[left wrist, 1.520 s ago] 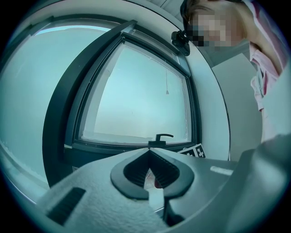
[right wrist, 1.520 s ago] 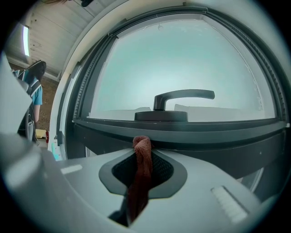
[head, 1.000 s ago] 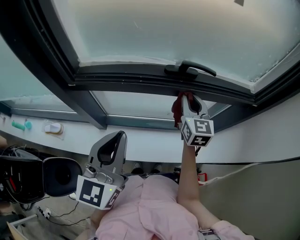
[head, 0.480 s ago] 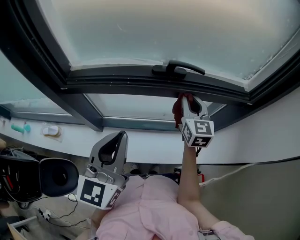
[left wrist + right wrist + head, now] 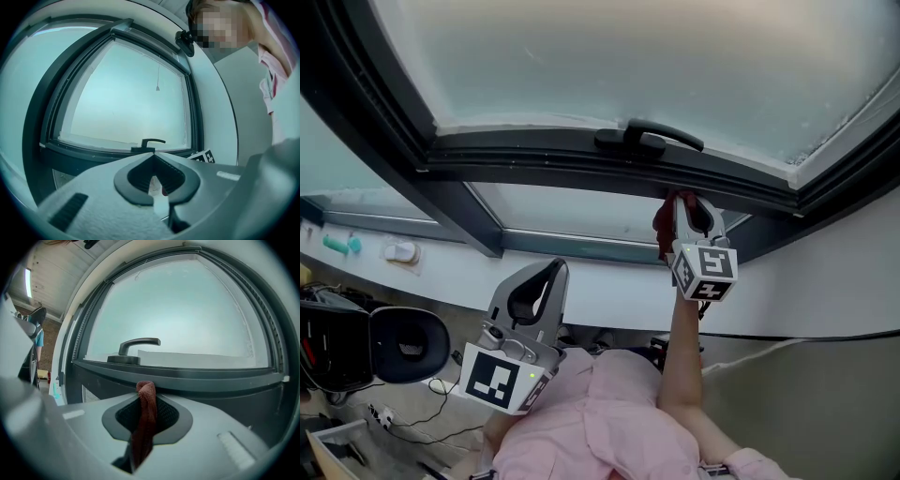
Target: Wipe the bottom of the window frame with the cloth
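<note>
Red cloth (image 5: 146, 411) between jaws of right tool (image 5: 146, 390)

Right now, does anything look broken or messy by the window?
Nothing stands out. The frame looks whole, and its handle lies along it. The right gripper pinches the red cloth right at the frame's lower edge; the cloth is only bunched into a twist. The left gripper is held lower, shut and empty.

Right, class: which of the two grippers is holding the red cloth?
The right gripper, raised to the window frame, jaws shut on the red cloth; the left gripper hangs lower, empty.
</note>
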`<action>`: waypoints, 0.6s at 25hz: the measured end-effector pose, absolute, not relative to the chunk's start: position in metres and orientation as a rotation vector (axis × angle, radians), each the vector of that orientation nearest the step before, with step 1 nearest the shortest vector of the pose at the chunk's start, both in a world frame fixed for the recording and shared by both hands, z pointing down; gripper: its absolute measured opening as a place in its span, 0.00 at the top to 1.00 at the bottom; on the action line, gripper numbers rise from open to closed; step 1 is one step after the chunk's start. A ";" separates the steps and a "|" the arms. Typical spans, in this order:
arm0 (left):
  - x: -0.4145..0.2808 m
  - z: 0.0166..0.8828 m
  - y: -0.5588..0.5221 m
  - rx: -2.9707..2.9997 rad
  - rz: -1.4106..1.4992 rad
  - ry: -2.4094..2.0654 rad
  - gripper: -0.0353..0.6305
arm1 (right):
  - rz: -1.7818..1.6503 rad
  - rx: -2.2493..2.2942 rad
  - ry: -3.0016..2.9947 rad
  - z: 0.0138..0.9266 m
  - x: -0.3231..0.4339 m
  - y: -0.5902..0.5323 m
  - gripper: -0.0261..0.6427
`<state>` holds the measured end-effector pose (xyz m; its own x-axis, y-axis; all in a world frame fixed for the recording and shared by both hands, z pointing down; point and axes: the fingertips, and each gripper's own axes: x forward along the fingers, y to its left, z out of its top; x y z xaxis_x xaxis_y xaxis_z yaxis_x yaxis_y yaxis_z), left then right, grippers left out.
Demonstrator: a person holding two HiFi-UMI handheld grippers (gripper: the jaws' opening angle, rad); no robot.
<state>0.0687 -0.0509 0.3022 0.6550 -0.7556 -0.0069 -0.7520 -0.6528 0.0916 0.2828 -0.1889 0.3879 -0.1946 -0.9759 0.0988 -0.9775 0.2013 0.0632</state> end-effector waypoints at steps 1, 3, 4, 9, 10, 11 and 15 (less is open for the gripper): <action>0.073 0.303 -0.050 2.786 -0.061 -1.264 0.95 | 0.023 1.911 -2.344 0.388 0.286 -0.188 0.89; 0.082 0.302 -0.050 2.792 -0.067 -1.255 0.95 | 0.022 1.899 -2.352 0.388 0.292 -0.188 0.89; 0.087 0.300 -0.051 2.798 -0.079 -1.254 0.95 | 0.015 1.891 -2.358 0.386 0.294 -0.189 0.89; 0.105 0.298 -0.049 2.773 -0.146 -1.286 0.95 | -0.004 1.836 -2.405 0.386 0.294 -0.191 0.89; 0.108 0.300 -0.048 2.763 -0.148 -1.292 0.95 | -0.002 1.825 -2.419 0.387 0.293 -0.190 0.89; 0.111 0.304 -0.045 2.762 -0.130 -1.291 0.95 | -0.002 1.814 -2.432 0.388 0.293 -0.189 0.89; 0.120 0.319 -0.041 2.758 -0.056 -1.300 0.95 | -0.008 1.776 -2.468 0.388 0.294 -0.189 0.89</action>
<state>0.1203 -0.0407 0.3189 0.6368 -0.7710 0.0063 -0.7676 -0.6332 0.0992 0.2943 -0.1894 0.3879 -0.3144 -0.9460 0.0788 -0.9455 0.3194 0.0631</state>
